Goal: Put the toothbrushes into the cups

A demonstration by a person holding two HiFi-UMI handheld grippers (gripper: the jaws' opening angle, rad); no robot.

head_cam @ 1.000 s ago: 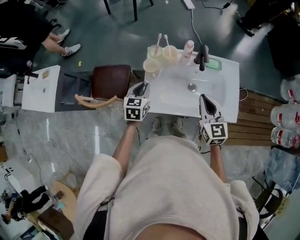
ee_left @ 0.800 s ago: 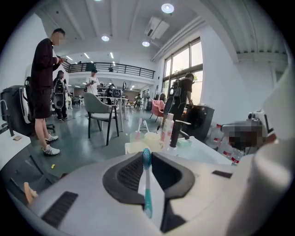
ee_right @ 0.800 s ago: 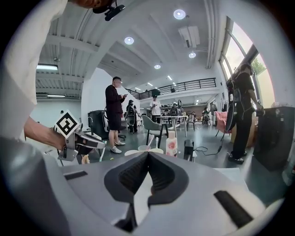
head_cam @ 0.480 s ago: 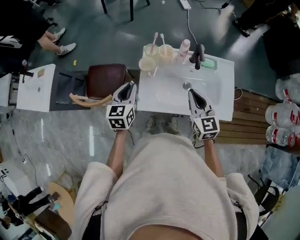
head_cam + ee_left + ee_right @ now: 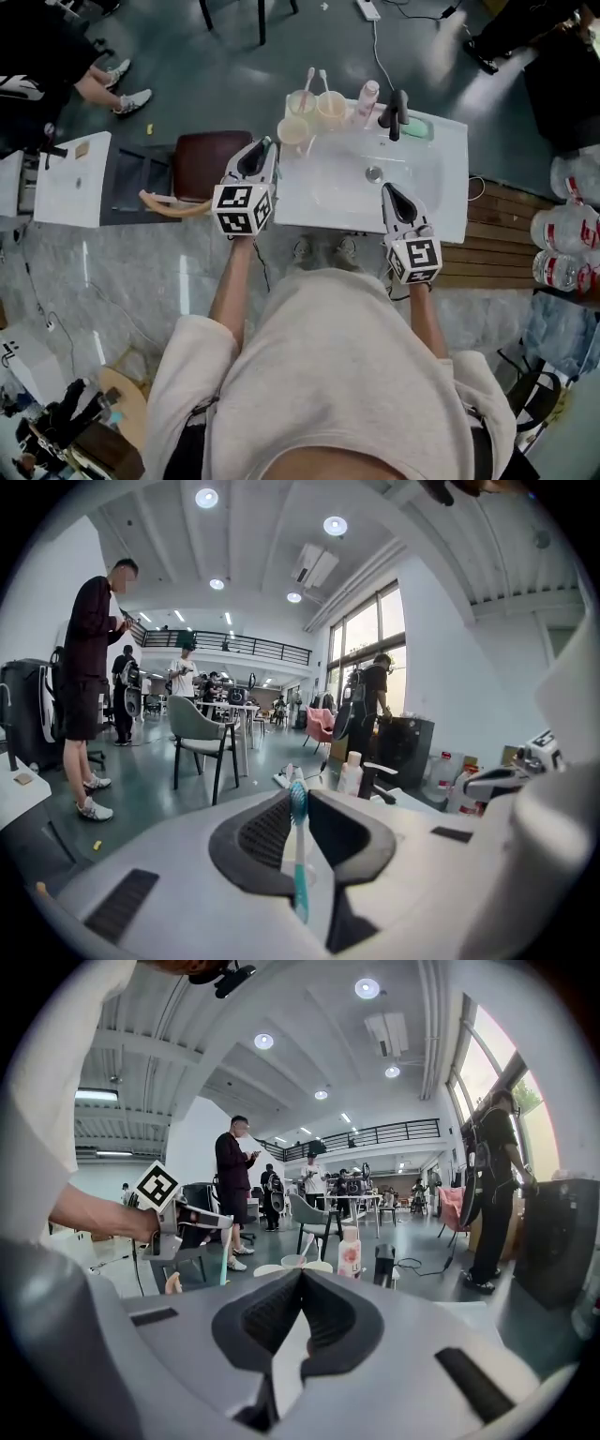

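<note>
My left gripper (image 5: 267,146) hangs just left of the white sink (image 5: 427,183), close to the nearest cup (image 5: 293,131). It is shut on a teal toothbrush (image 5: 299,874), which stands upright between the pads with its head up. The toothbrush (image 5: 223,1255) also shows hanging below that gripper (image 5: 178,1218) in the right gripper view. Two more cups (image 5: 302,101) (image 5: 331,108) stand behind at the sink's back left corner, a pink and a white toothbrush in them. My right gripper (image 5: 386,191) is shut and holds nothing, over the sink's front edge.
A black faucet (image 5: 399,112), a pink-labelled bottle (image 5: 368,97) and a green soap dish (image 5: 425,128) line the sink's back rim. A brown stool (image 5: 211,159) stands left of the sink. A person (image 5: 89,667) stands off to the left, chairs beyond.
My left gripper has risen with the toothbrush and drawn a little left of the sink's edge, toward the nearest cup. The right gripper has hardly moved.
</note>
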